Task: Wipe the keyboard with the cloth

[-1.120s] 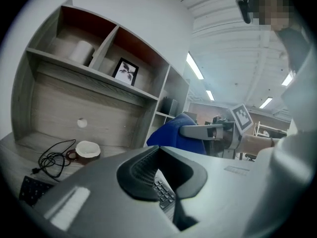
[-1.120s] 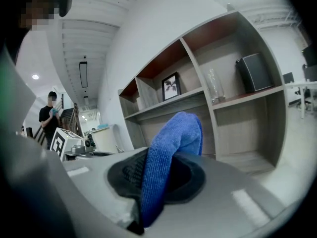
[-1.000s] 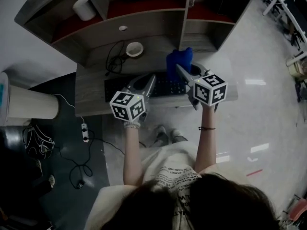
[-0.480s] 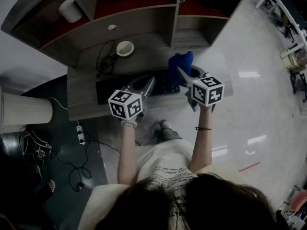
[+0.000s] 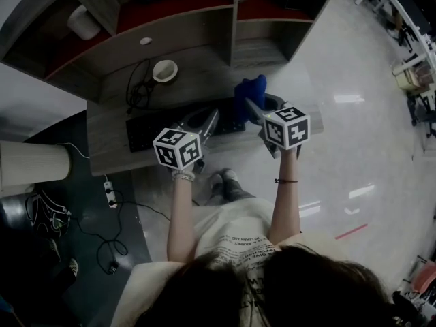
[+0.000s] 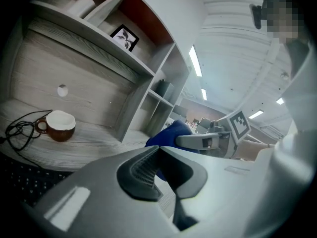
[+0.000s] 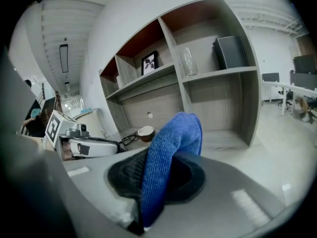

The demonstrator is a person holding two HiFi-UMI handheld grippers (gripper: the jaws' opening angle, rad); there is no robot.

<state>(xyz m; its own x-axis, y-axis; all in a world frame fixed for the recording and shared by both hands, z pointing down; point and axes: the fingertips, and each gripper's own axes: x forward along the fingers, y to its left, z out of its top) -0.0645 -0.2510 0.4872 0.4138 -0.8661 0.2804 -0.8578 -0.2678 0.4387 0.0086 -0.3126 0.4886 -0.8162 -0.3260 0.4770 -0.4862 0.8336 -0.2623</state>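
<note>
Right gripper [image 7: 161, 175]: jaws clamped on a blue cloth [image 7: 171, 148]. It is held in the air over the right part of the desk [image 5: 109, 148].
Left gripper [image 6: 157, 155]: jaws closed together with nothing between them. It is held in the air just left of the right gripper.
Cloth: a folded hump that rises out of the right gripper's jaws and stands past their tips. Seen from the left gripper, it sits ahead and to the right.
Keyboard [image 5: 143, 133]: black and flat on the desk. It lies below and ahead of the left gripper and reaches to below the right gripper's jaws. Both grippers hide its right end.
Also on the desk: a brown cup [image 6: 58, 125] with a white inside stands ahead and to the left of the left gripper, beyond the keyboard. A tangled dark cable [image 5: 136, 90] lies beside the cup. Shelves rise behind them.
Step in hand: probably bringing the cloth down to the keys. The cloth appears to be off the keyboard, so wiping looks not yet begun.
Doing it well: lower the right gripper so the soft hump meets the keys, not the hard jaw tips. Press lightly and sweep along the rows from one end to the other. The closed left gripper could rest on the keyboard's near edge to stop it sliding.
Risks: the cloth may slip if the clamp loosens. A wide stroke could snag the cable or nudge the cup.
</note>
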